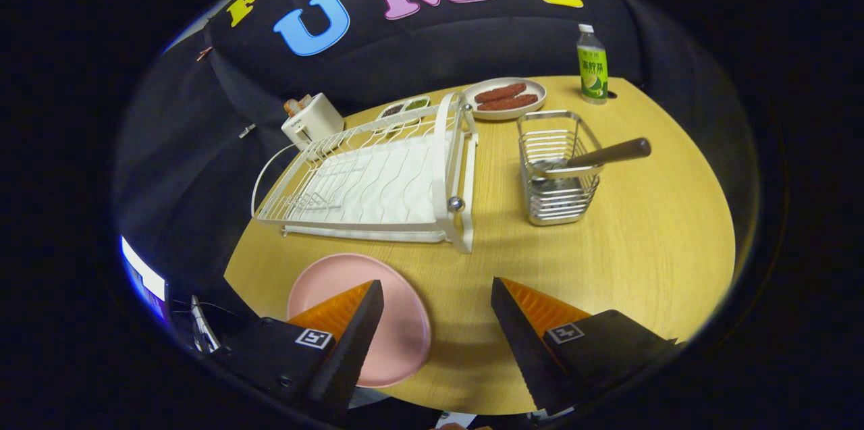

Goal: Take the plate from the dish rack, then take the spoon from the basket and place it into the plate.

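Plate (378, 322) lay on the tabletop (641, 254), fingers (437, 335) spread and empty; I judged the spoon (594, 156) in the basket (560, 173) came next.

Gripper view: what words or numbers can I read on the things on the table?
Green-labelled plastic bottle: label print too small to read.
White toaster: tiny mark, too blurred.
Open tongs: square black-and-white tags, no words; one finger over the round pink plate.

Table (648, 241): plate (398, 322), rack (378, 180), basket (560, 167).
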Available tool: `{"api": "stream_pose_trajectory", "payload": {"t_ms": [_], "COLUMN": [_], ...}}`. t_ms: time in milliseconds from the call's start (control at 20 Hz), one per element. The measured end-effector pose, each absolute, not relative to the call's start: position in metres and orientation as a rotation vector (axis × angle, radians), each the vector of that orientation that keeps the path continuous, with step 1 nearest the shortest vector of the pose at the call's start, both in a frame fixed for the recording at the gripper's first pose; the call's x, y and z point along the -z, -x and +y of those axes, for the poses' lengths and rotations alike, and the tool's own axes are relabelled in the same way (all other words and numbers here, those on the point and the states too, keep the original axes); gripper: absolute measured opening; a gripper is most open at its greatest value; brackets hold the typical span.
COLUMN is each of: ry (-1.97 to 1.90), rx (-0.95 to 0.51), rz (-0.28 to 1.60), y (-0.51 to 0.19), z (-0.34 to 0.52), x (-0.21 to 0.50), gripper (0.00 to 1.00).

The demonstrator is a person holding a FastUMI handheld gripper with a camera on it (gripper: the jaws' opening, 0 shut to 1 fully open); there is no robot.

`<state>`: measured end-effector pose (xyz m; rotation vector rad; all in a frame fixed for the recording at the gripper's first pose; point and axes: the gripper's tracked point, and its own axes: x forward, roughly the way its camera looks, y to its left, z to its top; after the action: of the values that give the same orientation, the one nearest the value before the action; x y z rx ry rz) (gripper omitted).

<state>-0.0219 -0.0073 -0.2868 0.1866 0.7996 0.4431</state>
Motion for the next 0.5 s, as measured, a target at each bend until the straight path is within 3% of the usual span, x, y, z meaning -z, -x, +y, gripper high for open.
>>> {"api": "stream_pose_trajectory", "payload": {"t_ms": [500], "ry": [-0.085], "rx": [-0.346], "rz": [0.545], "y": [-0.041], "z": [-0.083], "x": [0.246], "gripper": [0.98]}}
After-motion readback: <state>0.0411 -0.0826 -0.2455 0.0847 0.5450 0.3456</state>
